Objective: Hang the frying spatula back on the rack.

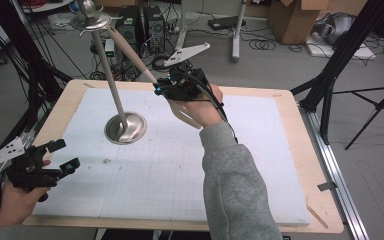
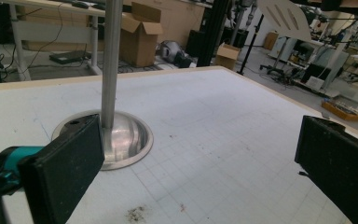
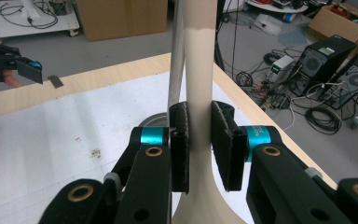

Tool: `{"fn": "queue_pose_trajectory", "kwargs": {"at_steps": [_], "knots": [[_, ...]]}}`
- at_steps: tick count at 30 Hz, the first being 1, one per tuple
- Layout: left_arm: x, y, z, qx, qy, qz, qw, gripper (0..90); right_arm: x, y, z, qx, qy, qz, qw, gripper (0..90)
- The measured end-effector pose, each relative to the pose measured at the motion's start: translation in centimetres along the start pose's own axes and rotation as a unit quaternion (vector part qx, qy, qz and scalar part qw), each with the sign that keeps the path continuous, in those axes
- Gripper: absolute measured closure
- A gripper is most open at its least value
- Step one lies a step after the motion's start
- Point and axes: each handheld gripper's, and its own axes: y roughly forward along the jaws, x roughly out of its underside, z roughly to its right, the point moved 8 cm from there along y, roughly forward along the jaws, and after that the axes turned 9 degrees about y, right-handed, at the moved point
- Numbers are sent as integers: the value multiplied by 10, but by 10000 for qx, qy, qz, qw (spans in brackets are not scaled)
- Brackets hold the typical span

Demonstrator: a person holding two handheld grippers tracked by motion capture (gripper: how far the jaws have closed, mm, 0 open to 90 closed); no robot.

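A metal stand rises from a round base [image 1: 136, 129] on the white mat, its pole [image 1: 108, 70] ending in a hooked top [image 1: 90, 20]. My right gripper [image 1: 157, 89] is shut on the handle of a beige long-handled utensil [image 1: 130, 50]. The handle slants up so that its far end lies close by the stand's top. In the right gripper view the pads [image 3: 179, 140] press on both sides of the beige utensil handle [image 3: 199, 70], with the pole [image 3: 176, 60] just behind. My left gripper [image 1: 65, 155] hangs open over the table's near left corner, nothing between its jaws [image 2: 196, 154]; the stand's base [image 2: 130, 135] lies ahead of it.
The white grid mat [image 1: 180, 170] covers a wooden table top [image 1: 320, 200]. Tripod legs [image 1: 330, 100] stand at the right edge. Computer towers, cables and cardboard boxes [image 1: 295, 20] sit on the floor beyond the far edge. A small dark smudge [image 2: 135, 213] marks the mat.
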Motion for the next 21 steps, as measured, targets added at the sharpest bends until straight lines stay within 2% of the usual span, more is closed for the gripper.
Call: {"fn": "queue_pose_trajectory", "kwargs": {"at_steps": [21], "knots": [[-1,-2,1,-7,-14,31,10000,18,2,14,-2,4,68,-67,10000,775]]}}
